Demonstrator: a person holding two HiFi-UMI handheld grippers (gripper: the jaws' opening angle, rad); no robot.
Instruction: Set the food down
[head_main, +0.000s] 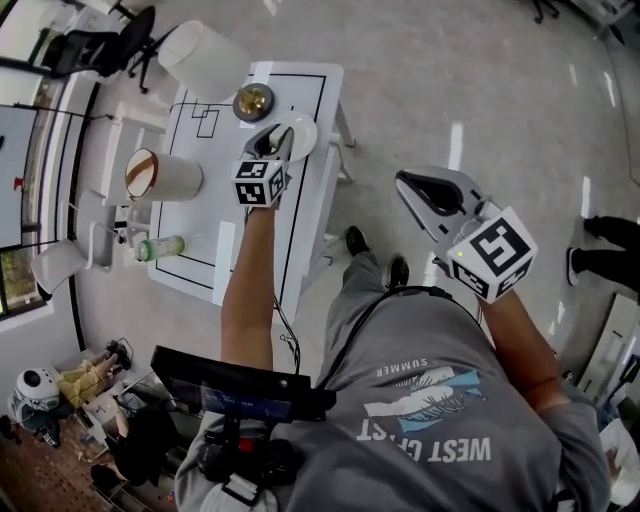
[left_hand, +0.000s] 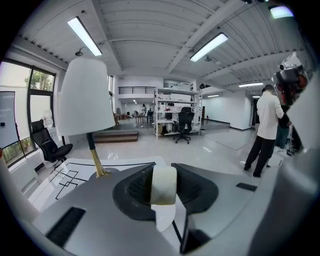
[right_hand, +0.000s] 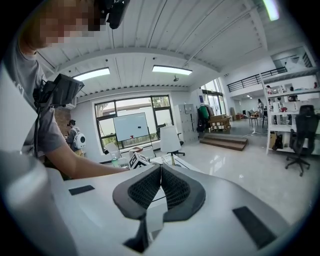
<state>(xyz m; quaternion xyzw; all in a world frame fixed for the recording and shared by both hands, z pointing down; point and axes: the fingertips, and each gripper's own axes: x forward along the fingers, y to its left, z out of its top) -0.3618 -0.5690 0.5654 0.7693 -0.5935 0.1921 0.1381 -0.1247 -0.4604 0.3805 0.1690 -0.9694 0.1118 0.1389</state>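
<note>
A pale cream piece of food sits between the dark pads of my left gripper, which is shut on it. In the head view the left gripper hangs over a white plate at the far right side of the white table; the food itself is hidden there by the jaws. My right gripper is held off the table to the right, above the floor. Its jaws meet with nothing between them.
A table lamp with a white shade and a brass base stands at the table's far end. A white cylinder and a small green-capped bottle sit on the left side. A person stands on the floor beyond.
</note>
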